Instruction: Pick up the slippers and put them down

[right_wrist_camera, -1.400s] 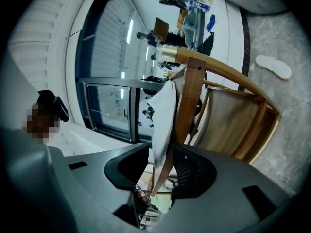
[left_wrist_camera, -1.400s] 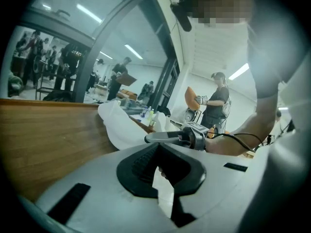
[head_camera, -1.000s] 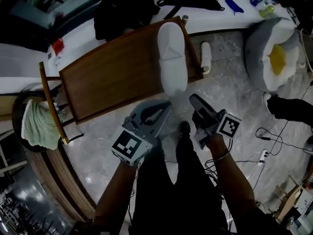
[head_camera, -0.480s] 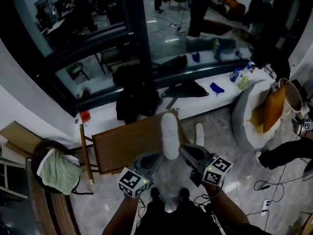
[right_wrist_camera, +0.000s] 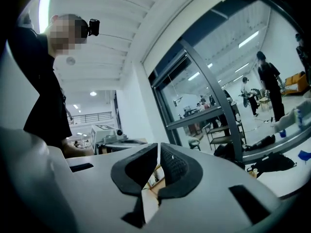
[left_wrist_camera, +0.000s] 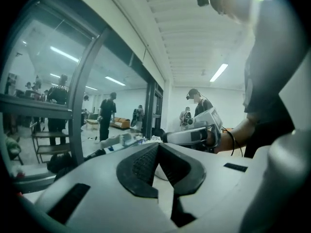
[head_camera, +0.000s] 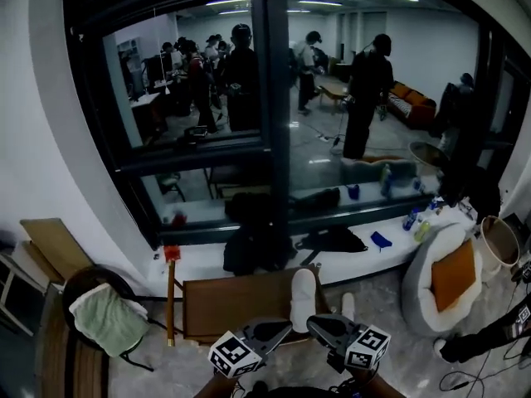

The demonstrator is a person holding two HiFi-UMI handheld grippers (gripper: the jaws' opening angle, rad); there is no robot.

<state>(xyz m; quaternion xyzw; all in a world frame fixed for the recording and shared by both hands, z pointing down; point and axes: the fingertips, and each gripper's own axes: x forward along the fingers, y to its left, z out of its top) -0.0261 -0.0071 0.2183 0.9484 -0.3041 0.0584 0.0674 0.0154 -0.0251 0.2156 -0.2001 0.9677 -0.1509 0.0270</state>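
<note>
One white slipper (head_camera: 303, 298) lies on the right end of the brown wooden table (head_camera: 236, 303). The second white slipper (head_camera: 348, 305) is on the floor just right of the table. Both grippers hang side by side at the bottom of the head view, in front of the table's near edge and apart from the slippers. My left gripper (head_camera: 284, 328) (left_wrist_camera: 158, 144) is shut, pads touching, with nothing between them. My right gripper (head_camera: 315, 324) (right_wrist_camera: 159, 144) is also shut and holds nothing. Each gripper view shows the other gripper beside it.
A grey round cushion bed with an orange pillow (head_camera: 448, 276) stands right of the table. A chair with a green towel (head_camera: 108, 322) is at the left. Dark clothes and bottles lie on the white window ledge (head_camera: 365, 251). People stand behind the glass wall (head_camera: 274, 98).
The head view has swung up from the floor to the room. Both grippers have risen and now sit at the frame's bottom edge. The right gripper has rolled and its jaws have closed.
</note>
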